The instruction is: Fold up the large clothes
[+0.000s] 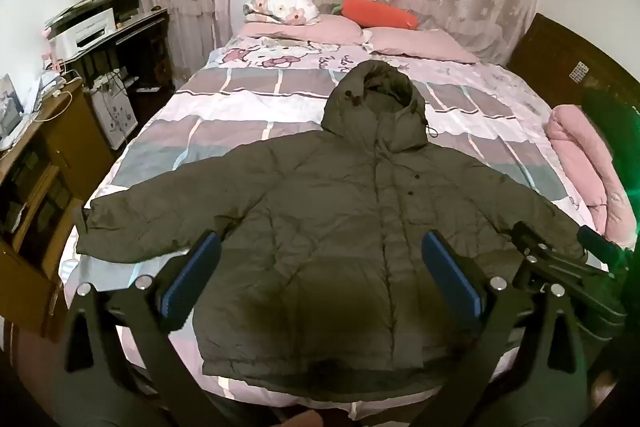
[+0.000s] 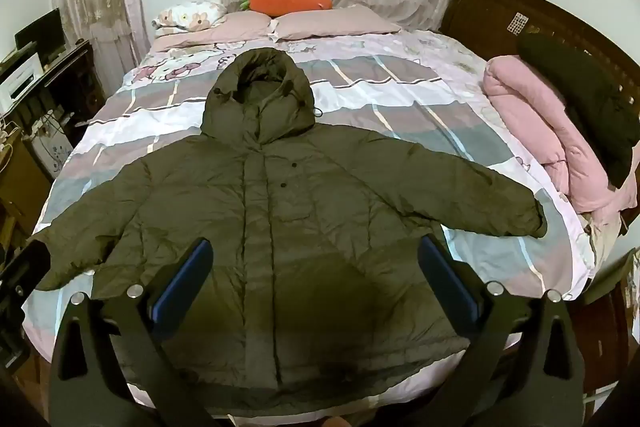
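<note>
Left wrist view, left tool (image 1: 322,263) spread above jacket (image 1: 340,227), right tool (image 2: 316,267) likewise

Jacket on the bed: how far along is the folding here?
Done: the jacket lies flat on the bed, face up, sleeves spread, hood out. In hand: nothing; left gripper and right gripper hover open above it. Left: every fold.

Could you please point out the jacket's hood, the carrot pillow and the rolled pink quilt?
jacket's hood (image 1: 376,103): left wrist view, hood's top.
carrot pillow (image 2: 290,2): right wrist view, orange body.
rolled pink quilt (image 2: 532,115): right wrist view, its roll.
</note>
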Tool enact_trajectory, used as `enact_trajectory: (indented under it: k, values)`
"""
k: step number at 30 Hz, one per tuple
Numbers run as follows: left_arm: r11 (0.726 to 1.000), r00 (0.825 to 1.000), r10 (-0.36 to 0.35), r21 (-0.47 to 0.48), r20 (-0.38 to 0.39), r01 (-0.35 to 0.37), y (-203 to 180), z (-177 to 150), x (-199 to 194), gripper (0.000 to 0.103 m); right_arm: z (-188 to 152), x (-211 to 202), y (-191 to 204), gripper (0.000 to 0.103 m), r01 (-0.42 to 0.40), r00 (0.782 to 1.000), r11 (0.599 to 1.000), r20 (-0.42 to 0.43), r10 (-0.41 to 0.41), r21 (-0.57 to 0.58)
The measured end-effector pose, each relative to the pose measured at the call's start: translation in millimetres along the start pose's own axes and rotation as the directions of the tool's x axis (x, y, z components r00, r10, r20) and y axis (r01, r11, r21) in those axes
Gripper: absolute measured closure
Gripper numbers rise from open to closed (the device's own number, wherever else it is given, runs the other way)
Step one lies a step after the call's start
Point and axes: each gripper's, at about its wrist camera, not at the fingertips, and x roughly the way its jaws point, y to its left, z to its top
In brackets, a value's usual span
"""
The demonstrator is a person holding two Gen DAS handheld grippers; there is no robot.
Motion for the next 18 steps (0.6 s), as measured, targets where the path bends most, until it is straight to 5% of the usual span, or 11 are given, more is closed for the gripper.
enact_trajectory:
  k: [18]
  values:
    - [1.0, 1.0, 0.005, 0.004, -0.004, -0.005, 0.0, -3.4, 0.4, 0.002, -3.2, 1.1, 5.2, 0.001, -0.012, 1.0, 1.0, 0.001, 0.012, -0.005]
